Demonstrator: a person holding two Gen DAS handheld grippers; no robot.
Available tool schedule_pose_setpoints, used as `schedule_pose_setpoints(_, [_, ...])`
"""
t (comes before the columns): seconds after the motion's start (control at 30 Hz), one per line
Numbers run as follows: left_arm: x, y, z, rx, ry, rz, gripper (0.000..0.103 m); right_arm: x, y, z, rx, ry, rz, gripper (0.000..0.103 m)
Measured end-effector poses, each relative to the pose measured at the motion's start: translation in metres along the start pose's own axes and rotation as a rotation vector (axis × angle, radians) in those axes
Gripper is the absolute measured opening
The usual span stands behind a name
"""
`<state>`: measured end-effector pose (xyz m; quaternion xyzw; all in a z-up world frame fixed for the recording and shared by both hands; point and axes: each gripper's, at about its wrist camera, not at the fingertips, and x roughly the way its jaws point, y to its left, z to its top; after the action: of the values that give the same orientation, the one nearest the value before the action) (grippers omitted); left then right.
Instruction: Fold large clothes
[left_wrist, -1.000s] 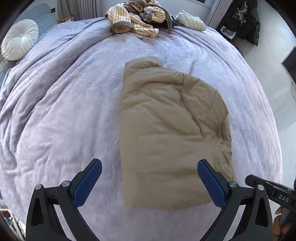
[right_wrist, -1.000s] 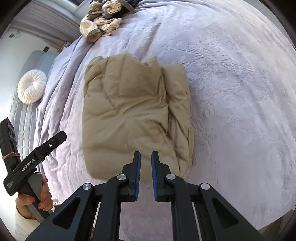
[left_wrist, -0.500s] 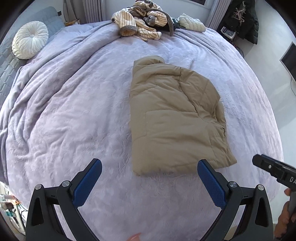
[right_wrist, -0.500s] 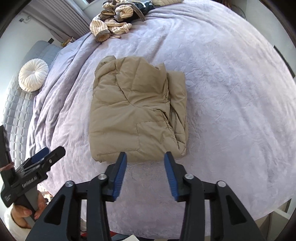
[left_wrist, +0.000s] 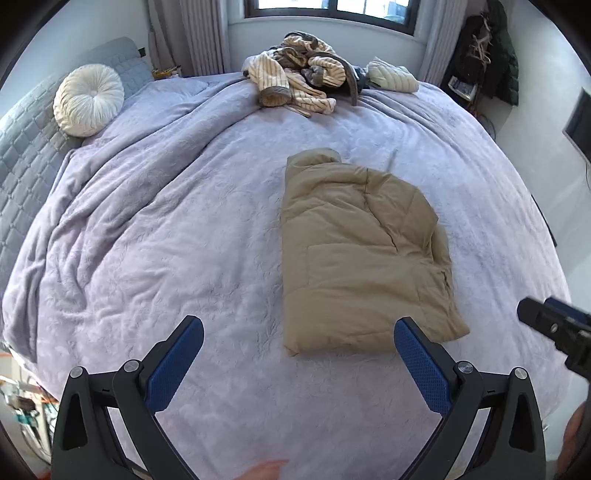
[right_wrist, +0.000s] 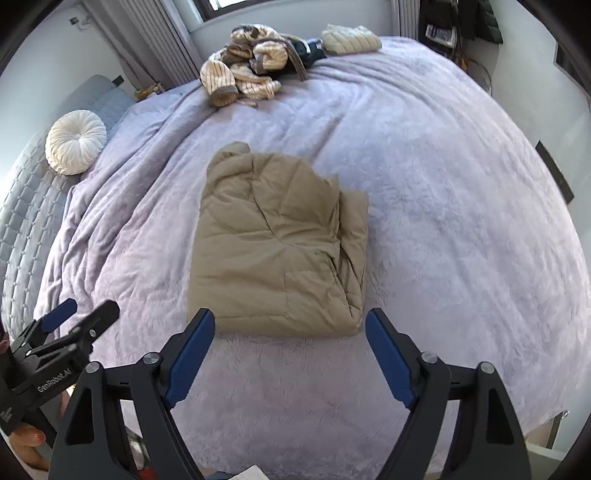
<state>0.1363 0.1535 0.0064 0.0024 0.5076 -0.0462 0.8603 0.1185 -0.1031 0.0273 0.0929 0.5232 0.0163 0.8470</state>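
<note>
A puffy quilted tan jacket lies folded square on the plush lavender bedspread — left claw spread empty, right claw opening, nothing between.

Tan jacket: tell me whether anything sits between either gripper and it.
Nothing visible does. The folded tan jacket lies alone on the lilac bedspread, with only bare cover between it and the left gripper or the right gripper, whose jaws are opening with nothing between them. The pile of clothes lies beyond the jacket.

Matt quilted tan jacket on plush lilac bedspread.
</note>
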Motion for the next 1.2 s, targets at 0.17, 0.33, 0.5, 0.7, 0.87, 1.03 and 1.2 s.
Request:
schedule_pose_setpoints(0.17, [-0.009, -0.006, 0.002, 0.0, 0.003, 0.004, 0.103, -0.013, 0.004, -0.002, 0.015, -0.06, -0.018, 0.103])
schedule_pose_setpoints(0.33, [-0.02, -0.005, 0.006, -0.02, -0.009, 0.026, 0.103, -0.022, 0.009, -0.002, 0.005, -0.087, -0.062, 0.103])
schedule_pose_setpoints(0.5, [-0.033, -0.001, 0.008, -0.053, -0.039, 0.039, 0.103, -0.029, 0.01, -0.003, 0.005, -0.107, -0.096, 0.103])
schedule_pose_setpoints(0.7, [-0.04, 0.002, 0.008, -0.07, -0.049, 0.03, 0.103, -0.036, 0.013, -0.001, -0.004, -0.125, -0.117, 0.103])
schedule_pose_setpoints(0.87, [-0.041, 0.002, 0.007, -0.066, -0.053, 0.043, 0.103, -0.038, 0.015, -0.001, -0.017, -0.131, -0.128, 0.103])
schedule_pose_setpoints(1.03, [-0.04, 0.001, 0.007, -0.066, -0.049, 0.041, 0.103, -0.038, 0.017, -0.001, -0.02, -0.126, -0.125, 0.103])
schedule_pose_setpoints(1.2, [-0.041, 0.001, 0.006, -0.067, -0.049, 0.041, 0.103, -0.038, 0.018, -0.001, -0.019, -0.125, -0.127, 0.103])
